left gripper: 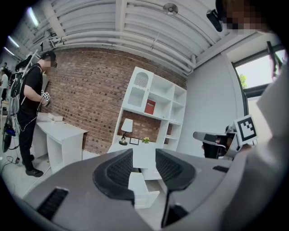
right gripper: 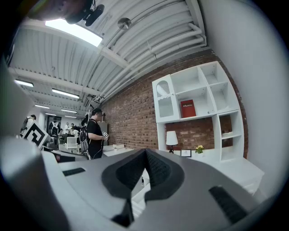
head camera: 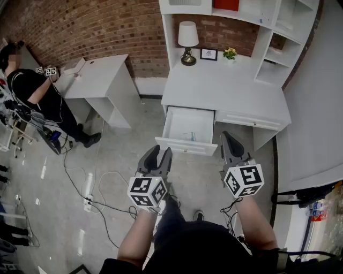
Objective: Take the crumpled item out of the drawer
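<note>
The drawer (head camera: 185, 147) stands open at the desk's (head camera: 225, 85) front edge. Left gripper (head camera: 159, 152) gapes empty; right gripper (head camera: 227, 137) is closed, empty

White desk (head camera: 225, 91) with hutch, against the brick wall. Open drawer (head camera: 187, 128) is pulled out of its front, left side. Everything below is placed relative to that drawer.
- Inside it: one small pale item (head camera: 191, 136) on the drawer bottom, too small to identify.
- Desktop straight behind it: table lamp (head camera: 187, 40), at the back.
- Behind its right edge: small picture frame (head camera: 208, 54). Yellow flowers (head camera: 230, 53) just past that edge.
- Hutch shelf above and behind it: red book (head camera: 226, 5).
- Well to its left: second white desk (head camera: 99, 77), with a small white box (left gripper: 56, 118) on top.
- Grey floor (head camera: 123, 155) below and left of it: white power strip (head camera: 88, 188) and loose cables (head camera: 107, 206).
</note>
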A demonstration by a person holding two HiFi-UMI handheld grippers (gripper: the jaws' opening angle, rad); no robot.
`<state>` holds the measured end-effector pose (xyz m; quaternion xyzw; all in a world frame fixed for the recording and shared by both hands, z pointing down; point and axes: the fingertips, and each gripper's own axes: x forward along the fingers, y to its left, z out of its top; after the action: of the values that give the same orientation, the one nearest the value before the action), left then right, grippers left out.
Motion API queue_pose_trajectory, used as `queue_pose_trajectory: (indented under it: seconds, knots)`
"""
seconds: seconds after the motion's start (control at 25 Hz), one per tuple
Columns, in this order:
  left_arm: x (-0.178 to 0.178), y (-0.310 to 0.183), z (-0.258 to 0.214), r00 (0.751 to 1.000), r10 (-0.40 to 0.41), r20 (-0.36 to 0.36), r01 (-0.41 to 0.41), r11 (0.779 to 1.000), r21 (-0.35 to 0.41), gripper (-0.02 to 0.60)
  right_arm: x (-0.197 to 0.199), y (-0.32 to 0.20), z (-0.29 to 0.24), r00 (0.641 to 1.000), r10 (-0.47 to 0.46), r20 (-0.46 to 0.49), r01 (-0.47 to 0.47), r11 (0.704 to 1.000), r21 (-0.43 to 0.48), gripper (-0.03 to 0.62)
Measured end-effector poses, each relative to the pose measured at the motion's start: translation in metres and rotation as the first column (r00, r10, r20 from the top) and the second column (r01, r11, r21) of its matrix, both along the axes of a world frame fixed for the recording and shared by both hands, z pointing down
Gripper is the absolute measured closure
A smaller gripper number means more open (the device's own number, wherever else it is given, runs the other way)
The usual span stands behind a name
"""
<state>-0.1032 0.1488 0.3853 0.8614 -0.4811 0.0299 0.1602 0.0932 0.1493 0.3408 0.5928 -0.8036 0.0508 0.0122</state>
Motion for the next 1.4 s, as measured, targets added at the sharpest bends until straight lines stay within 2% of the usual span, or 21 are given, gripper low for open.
queue_pose_trajectory:
  seconds: [0.2, 0.4, 0.56, 0.76, 0.92, 1.2, 1.4]
  knots:
    - [0.008, 0.038, 0.007, 0.999, 0.033, -0.003, -0.033, 0.999, -0.003, 0.428, -0.012, 0.031, 0.010, 1.000, -0.015, -0.028, 0.015, 1.000, 0.000, 0.594]
    - [0.003, 0.049, 0.006, 0.999, 0.036, -0.004, -0.036, 0.999, -0.002, 0.428, -0.023, 0.045, 0.006, 0.999, -0.018, -0.033, 0.018, 1.000, 0.003, 0.594]
    - [0.009, 0.057, -0.001, 1.000, 0.026, -0.004, -0.026, 1.000, 0.015, 0.428, -0.011, 0.057, 0.000, 1.000, -0.002, -0.012, 0.002, 1.000, 0.025, 0.594]
    - [0.028, 0.069, -0.020, 0.999, 0.028, -0.017, -0.026, 0.997, 0.072, 0.428, 0.005, 0.066, -0.007, 0.999, 0.001, -0.039, 0.001, 0.999, 0.052, 0.591]
    - [0.032, 0.072, -0.022, 1.000, 0.017, -0.012, -0.016, 0.997, 0.077, 0.428, 0.008, 0.063, -0.004, 0.999, -0.010, -0.032, 0.011, 0.999, 0.045, 0.586]
    - [0.015, 0.037, -0.006, 1.000, -0.013, -0.025, 0.014, 0.998, 0.054, 0.428, -0.002, 0.033, 0.009, 0.999, -0.015, -0.038, 0.016, 1.000, 0.022, 0.588]
    - [0.014, -0.008, 0.009, 0.999, 0.006, -0.046, -0.005, 1.000, 0.026, 0.428, 0.000, -0.009, 0.021, 0.999, 0.009, -0.050, -0.009, 1.000, -0.007, 0.587]
